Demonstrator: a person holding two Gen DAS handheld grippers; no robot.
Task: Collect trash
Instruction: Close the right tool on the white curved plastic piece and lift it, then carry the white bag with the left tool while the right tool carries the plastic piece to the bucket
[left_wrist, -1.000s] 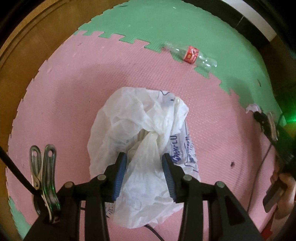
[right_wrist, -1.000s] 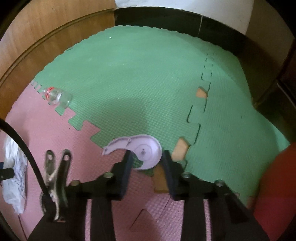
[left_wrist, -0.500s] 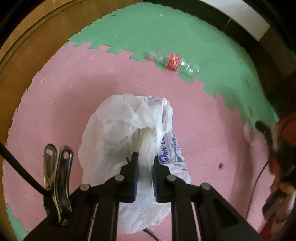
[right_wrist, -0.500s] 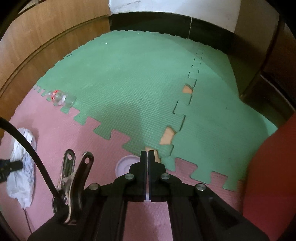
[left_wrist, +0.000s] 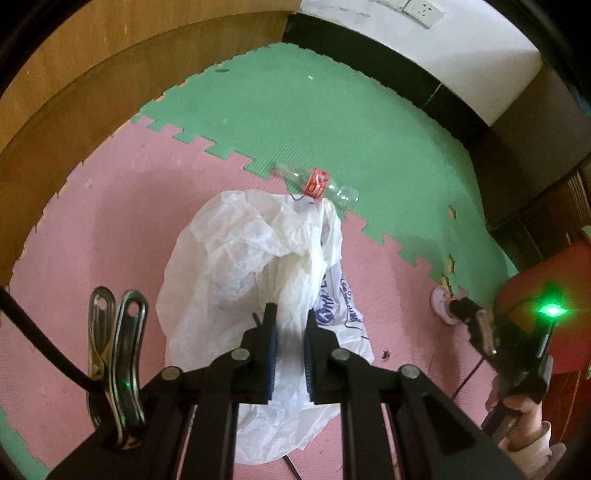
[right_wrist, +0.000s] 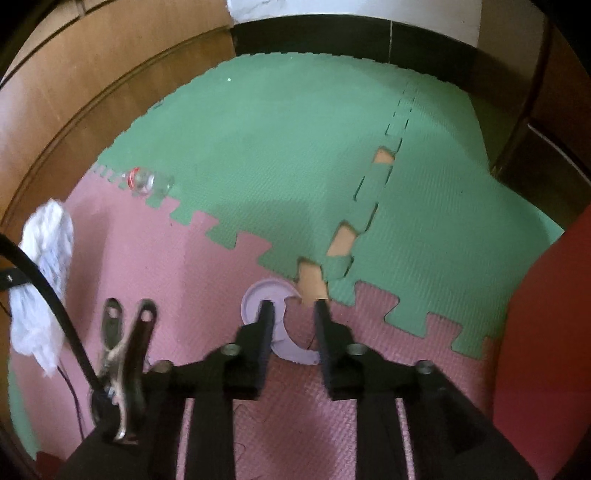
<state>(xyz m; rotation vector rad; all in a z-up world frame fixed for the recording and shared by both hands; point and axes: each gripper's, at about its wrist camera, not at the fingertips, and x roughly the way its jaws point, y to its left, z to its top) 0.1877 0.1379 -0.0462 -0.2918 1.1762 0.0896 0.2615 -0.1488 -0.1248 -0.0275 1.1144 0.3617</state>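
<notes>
The left claw (left_wrist: 289, 328) pinched the crumpled white plastic bag (left_wrist: 255, 266); it needed holding steady while the right claw (right_wrist: 291, 314), jaws opening, straddled the pale lilac plastic disc (right_wrist: 267, 295).

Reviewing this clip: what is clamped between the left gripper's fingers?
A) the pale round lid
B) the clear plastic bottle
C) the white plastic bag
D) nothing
C: the left gripper pinches a bunched fold of the white plastic bag, while the clear bottle lies apart on the mat seam.

Pink (left_wrist: 140, 229) and green foam puzzle mats (right_wrist: 295, 147) on floor; wooden panelling (right_wrist: 92, 74) left, white wall (left_wrist: 461, 62), dark skirting.
</notes>
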